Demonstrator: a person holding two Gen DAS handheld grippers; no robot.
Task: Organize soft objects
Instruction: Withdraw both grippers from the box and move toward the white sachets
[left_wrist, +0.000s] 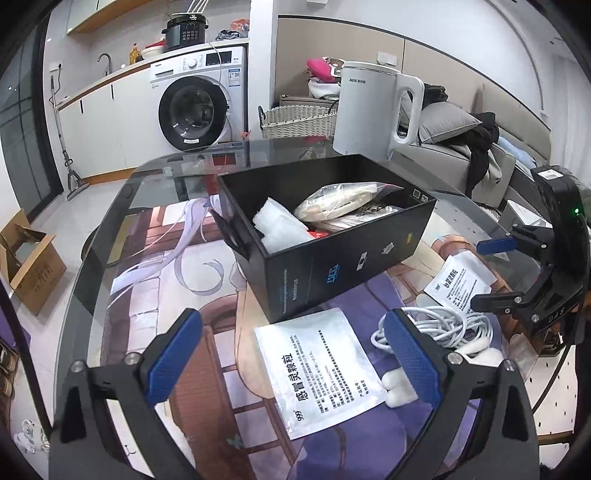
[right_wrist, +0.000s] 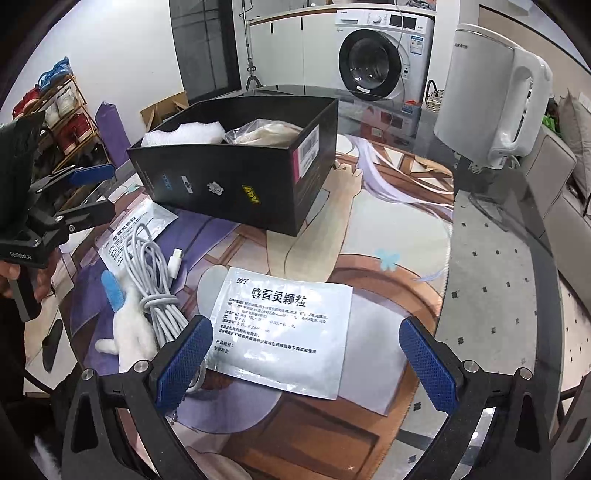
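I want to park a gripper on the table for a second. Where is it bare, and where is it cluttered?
Bare mat lies between the black box, the kettle and the large sachet, and left of the box in the left wrist view. Crowded: the coiled cable, plush toy and small sachet near the box's front.

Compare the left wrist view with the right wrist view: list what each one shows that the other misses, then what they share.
Only the left wrist view shows the sofa, the wicker basket and the rice cooker. Only the right wrist view shows the shoe rack and the cable's white plug. Both show the black box, the kettle, the washing machine, the white cable, the plush toy and two sachets. Both grippers' jaws stand open, empty.
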